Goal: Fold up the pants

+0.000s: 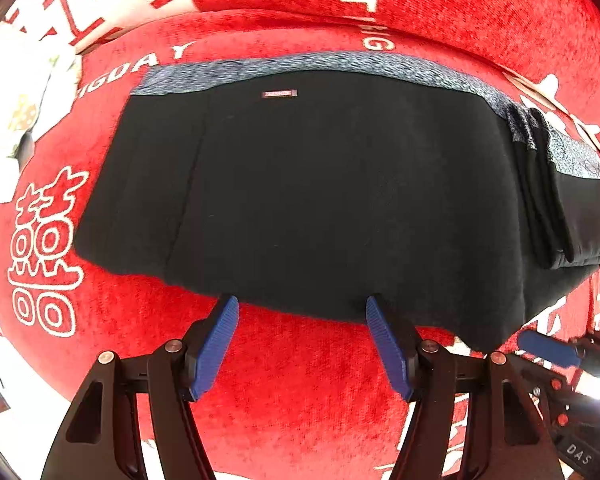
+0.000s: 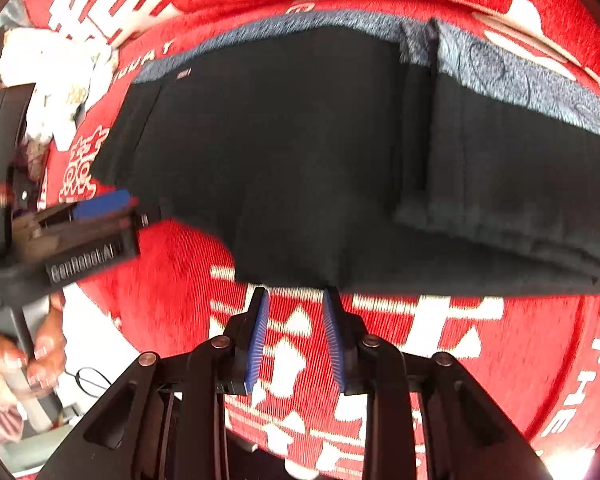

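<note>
Black pants (image 1: 320,200) with a speckled grey-blue lining lie flat on a red cloth, with a folded part stacked at their right end (image 1: 556,208). A small tag (image 1: 279,93) sits near the far edge. My left gripper (image 1: 302,304) is open, its blue fingertips at the near hem, holding nothing. In the right wrist view the pants (image 2: 300,152) fill the middle, with the folded layer (image 2: 520,168) to the right. My right gripper (image 2: 296,296) is open, its tips at the near hem. The left gripper (image 2: 100,204) shows at the left, held by a hand.
The red cloth (image 1: 300,380) with white lettering covers the surface. Crumpled white material (image 1: 16,116) lies at the far left, also in the right wrist view (image 2: 56,76). The right gripper's blue finger (image 1: 548,348) shows at lower right. A black cable (image 2: 88,380) lies by the hand.
</note>
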The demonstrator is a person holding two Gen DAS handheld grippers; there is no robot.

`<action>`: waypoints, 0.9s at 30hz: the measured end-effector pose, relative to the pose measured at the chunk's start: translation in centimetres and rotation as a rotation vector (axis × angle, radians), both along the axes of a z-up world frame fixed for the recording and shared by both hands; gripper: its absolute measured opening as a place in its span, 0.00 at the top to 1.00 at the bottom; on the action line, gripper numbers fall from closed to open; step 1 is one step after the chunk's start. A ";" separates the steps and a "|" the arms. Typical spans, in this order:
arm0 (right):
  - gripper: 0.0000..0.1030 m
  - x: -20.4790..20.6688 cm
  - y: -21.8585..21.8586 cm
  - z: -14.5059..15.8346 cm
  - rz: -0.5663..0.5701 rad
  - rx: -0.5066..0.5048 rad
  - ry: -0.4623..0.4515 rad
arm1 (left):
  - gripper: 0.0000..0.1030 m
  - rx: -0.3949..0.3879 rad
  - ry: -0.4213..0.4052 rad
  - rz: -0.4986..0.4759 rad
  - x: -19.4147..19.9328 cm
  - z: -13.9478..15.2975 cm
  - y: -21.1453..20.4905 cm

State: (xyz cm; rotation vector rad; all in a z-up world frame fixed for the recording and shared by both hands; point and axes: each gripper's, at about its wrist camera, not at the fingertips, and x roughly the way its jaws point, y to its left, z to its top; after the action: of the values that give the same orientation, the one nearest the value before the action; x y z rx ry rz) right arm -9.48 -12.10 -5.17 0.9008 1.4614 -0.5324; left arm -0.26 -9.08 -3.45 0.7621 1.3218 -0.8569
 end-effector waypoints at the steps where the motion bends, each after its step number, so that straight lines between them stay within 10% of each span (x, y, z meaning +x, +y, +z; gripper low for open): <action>1: 0.70 -0.2 0.2 0.1 0.004 0.006 0.002 | 0.34 -0.001 0.003 0.006 0.2 0.1 0.3; 10: 0.55 -0.8 1.0 2.0 0.000 0.013 0.005 | 0.34 -0.022 0.011 0.071 4.8 1.1 3.4; 13: 0.52 -0.1 0.9 2.1 0.007 0.018 0.003 | 0.11 -0.028 -0.003 0.079 5.2 1.3 4.3; 27: 0.34 3.4 1.0 1.6 0.037 0.008 0.012 | 0.10 -0.021 0.022 0.107 7.5 1.0 4.8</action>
State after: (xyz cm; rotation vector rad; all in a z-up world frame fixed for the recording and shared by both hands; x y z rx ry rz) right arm -6.07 -11.07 -3.60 0.8766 1.4893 -0.5063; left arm 7.28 -4.24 -2.45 0.6611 1.3594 -0.7941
